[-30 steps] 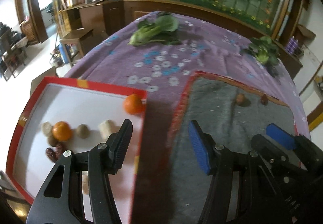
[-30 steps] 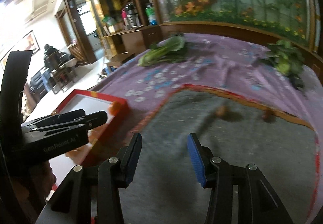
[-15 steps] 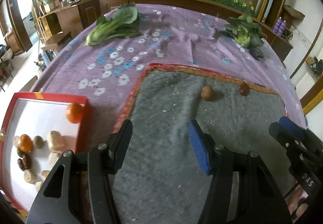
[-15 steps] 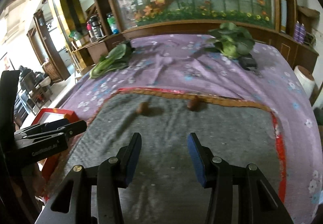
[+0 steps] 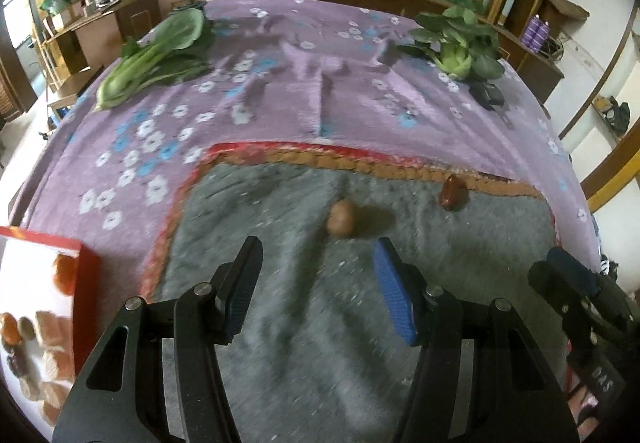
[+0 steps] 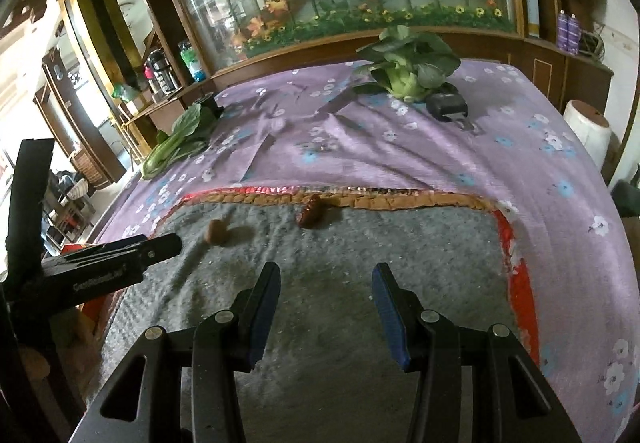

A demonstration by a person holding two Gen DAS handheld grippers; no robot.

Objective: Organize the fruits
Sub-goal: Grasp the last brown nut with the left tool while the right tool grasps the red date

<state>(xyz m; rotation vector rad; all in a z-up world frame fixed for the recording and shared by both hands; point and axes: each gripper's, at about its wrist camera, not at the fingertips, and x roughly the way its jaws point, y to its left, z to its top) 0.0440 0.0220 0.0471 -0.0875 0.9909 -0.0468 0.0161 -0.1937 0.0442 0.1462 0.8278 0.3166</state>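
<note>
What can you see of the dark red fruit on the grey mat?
The dark red fruit is small, oblong and glossy, with a wrinkled-looking skin, perhaps a date; the blur hides finer detail. It lies on its side on the grey mat, close against the mat's orange woven border at the far edge. Nothing else touches it. A rounder tan fruit sits apart to its left. Both grippers are open, well short of it.

Red tray (image 5: 86, 283) cut off at left edge, its fruits (image 5: 52, 355) blurred beyond telling.
</note>
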